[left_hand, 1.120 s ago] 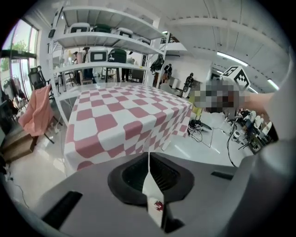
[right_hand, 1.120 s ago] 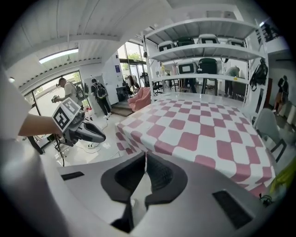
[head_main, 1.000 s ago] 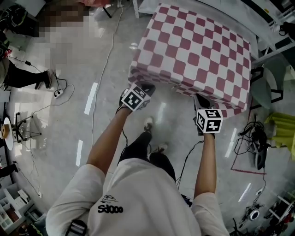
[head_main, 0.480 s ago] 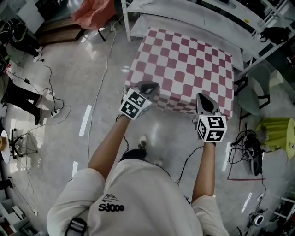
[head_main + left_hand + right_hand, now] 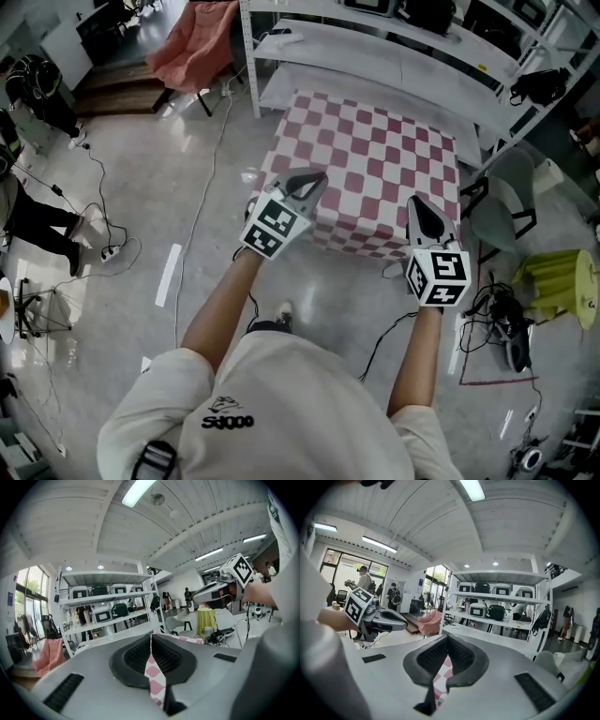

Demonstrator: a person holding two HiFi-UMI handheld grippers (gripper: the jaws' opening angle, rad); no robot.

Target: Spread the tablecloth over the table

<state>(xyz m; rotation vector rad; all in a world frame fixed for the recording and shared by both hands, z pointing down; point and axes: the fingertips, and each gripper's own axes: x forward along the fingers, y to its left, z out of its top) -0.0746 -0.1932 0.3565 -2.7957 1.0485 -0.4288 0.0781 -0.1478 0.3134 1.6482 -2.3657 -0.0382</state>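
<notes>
left tongs (image 5: 317, 178) & right tongs (image 5: 417, 202) are each pinching tight on the near hem of the red-and-white checked tablecloth (image 5: 375, 159), one per front corner. the rest is draping over the hidden tabletop, w/ a white shelving rack (image 5: 375, 56) standing just behind on grey floor (image 5: 141, 187).

Red-and-white checked tablecloth (image 5: 375, 173)

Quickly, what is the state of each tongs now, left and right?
Left tongs: shut on an edge of the red-and-white checkered fabric tablecloth.
Right tongs: shut on the same tablecloth's edge.
</notes>
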